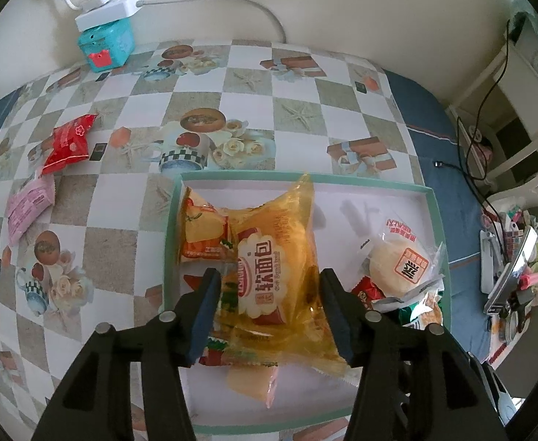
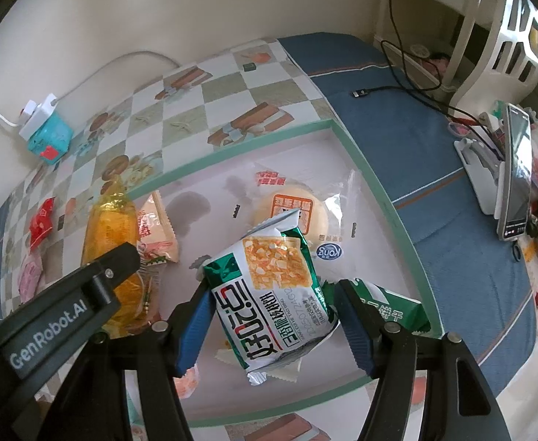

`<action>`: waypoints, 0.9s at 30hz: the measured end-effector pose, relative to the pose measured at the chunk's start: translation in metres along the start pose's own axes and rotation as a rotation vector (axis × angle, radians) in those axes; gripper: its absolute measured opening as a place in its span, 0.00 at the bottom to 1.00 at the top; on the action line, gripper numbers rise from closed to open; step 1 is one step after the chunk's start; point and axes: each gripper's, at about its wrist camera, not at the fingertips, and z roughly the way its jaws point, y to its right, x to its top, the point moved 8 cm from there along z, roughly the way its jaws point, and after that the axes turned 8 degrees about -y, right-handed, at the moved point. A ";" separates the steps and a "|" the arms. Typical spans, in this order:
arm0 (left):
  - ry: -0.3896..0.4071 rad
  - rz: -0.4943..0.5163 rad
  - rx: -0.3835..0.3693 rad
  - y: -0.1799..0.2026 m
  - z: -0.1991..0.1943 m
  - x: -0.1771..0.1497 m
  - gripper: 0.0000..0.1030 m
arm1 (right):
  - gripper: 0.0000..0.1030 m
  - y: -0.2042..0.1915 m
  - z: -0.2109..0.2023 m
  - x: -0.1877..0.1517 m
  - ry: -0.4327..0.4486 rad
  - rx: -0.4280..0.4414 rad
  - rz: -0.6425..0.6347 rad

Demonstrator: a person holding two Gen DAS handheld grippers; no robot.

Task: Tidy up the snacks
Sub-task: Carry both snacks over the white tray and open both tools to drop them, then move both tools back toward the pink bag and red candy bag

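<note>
At the bottom of the left wrist view, the left gripper (image 1: 269, 308) straddles a yellow bread bag (image 1: 280, 264) that lies in the tray (image 1: 438, 220); its jaws stand apart, the blue pads just beside the film and not visibly pressing. At the bottom centre of the right wrist view, the right gripper (image 2: 274, 321) has a green and white snack packet (image 2: 272, 294) between its jaws, which look closed on the packet's sides and hold it tilted above the tray floor. Both packs are probably light, puffy and slick; crimped ends or a gentle mid-body pinch suit them best. Farther up, a round bun packet (image 2: 294, 217) rests in the tray, and a red packet (image 1: 68, 143) and pink packet (image 1: 30, 205) lie on the counter (image 1: 269, 84) at left.
</note>
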 end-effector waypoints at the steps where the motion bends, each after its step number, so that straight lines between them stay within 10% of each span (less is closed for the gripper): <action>1: -0.002 -0.001 0.000 -0.001 0.000 0.000 0.58 | 0.67 -0.001 0.000 0.000 -0.001 0.000 0.000; 27: -0.012 -0.007 -0.020 -0.009 -0.004 0.000 0.81 | 0.98 0.006 0.011 -0.001 -0.029 -0.073 0.005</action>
